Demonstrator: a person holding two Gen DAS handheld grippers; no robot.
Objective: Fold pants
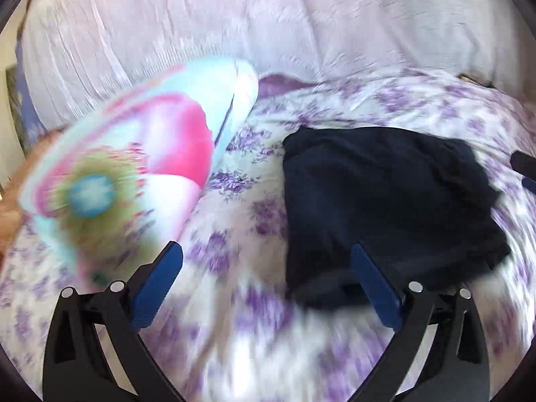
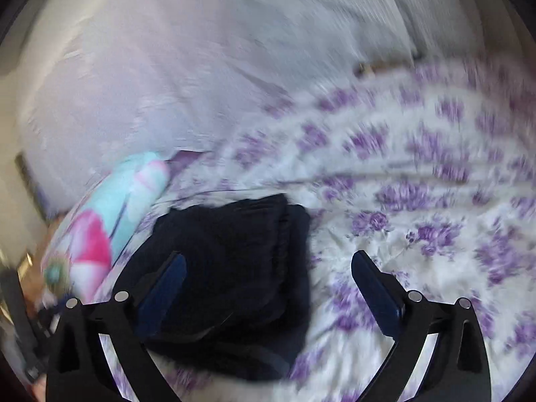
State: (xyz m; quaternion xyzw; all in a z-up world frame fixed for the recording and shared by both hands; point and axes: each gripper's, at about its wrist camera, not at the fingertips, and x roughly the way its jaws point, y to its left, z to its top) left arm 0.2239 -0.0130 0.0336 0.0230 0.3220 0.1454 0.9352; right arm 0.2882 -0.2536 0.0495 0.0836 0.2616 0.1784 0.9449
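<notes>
The dark navy pants (image 1: pixel 385 207) lie folded into a compact block on the purple-flowered bedspread (image 1: pixel 234 207). They also show in the right wrist view (image 2: pixel 234 268). My left gripper (image 1: pixel 266 254) is open and empty, its right finger over the block's near left edge. My right gripper (image 2: pixel 268 263) is open and empty, its left finger over the block, its right finger over the bedspread (image 2: pixel 418 217). Both views are motion-blurred. The right gripper's tip (image 1: pixel 526 171) peeks in at the far right of the left wrist view.
A bright pillow with pink, turquoise and green print (image 1: pixel 134 181) stands left of the pants, also in the right wrist view (image 2: pixel 110 214). A pale lilac bolster or headboard cushion (image 1: pixel 234 26) runs along the back. A bed edge with wood shows far left (image 1: pixel 10 201).
</notes>
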